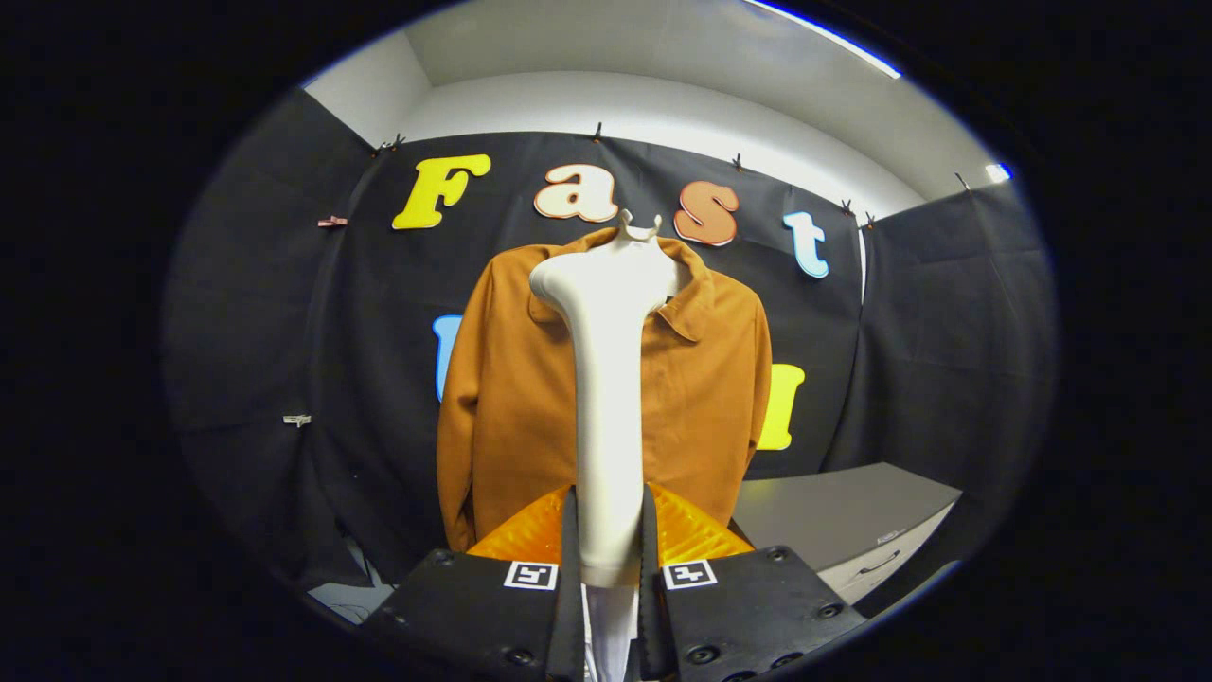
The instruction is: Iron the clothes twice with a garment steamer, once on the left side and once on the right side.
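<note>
Your tool (607, 559) is clamped on the white plastic garment steamer (606, 398): both fingers press the sides of its handle, one on each side, low on the shaft, with the handle's bottom end running down between them. The steamer stands upright from the fingers toward 12 o'clock, and its wider head bends off toward 11 o'clock at the top, level with the collar of the rust-brown long-sleeved jacket (705, 398). The jacket hangs straight ahead, beyond the fingers, on a pale hanger whose hook (640, 225) pokes up at 12 o'clock above the collar. You see the jacket's front, with the collar open and sleeves hanging down both sides; the steamer covers its middle strip. Whether the head touches the cloth or floats in front, cannot tell. The black cloth wall (284, 332) sits behind the jacket, pinned with small clips along its top edge. A grey cabinet with a flat tabletop (843, 511) and a drawer handle sits at 4 o'clock of the jacket, low, near its hem. Above the cloth is a white wall and ceiling with a strip light (824, 38) at 1 o'clock.
</note>
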Motion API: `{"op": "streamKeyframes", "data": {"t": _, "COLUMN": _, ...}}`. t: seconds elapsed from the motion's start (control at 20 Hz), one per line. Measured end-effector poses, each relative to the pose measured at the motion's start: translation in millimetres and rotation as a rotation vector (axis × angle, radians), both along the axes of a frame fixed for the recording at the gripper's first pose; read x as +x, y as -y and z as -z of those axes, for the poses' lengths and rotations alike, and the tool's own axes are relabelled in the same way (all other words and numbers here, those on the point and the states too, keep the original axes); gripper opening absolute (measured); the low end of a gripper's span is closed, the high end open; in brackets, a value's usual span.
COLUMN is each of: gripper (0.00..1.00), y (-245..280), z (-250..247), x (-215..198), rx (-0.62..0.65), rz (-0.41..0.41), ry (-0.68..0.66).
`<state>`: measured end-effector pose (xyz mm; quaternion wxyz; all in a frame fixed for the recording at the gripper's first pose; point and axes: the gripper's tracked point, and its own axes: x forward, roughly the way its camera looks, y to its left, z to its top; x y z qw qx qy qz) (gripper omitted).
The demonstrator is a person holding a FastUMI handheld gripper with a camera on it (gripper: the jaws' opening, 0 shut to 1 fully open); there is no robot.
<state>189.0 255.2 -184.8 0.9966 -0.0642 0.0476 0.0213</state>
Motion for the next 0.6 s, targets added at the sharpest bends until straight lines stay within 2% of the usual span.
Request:
{"op": "streamKeyframes", "data": {"t": 0.2, "gripper": 0.26, "y": -25, "z": 8, "x": 24, "rx": -0.033, "rz": -0.007, "ry": 0.003}}
{"op": "streamKeyframes", "data": {"t": 0.6, "gripper": 0.26, "y": -42, "z": 46, "x": 69, "rx": -0.095, "rz": 0.059, "ry": -0.026}}
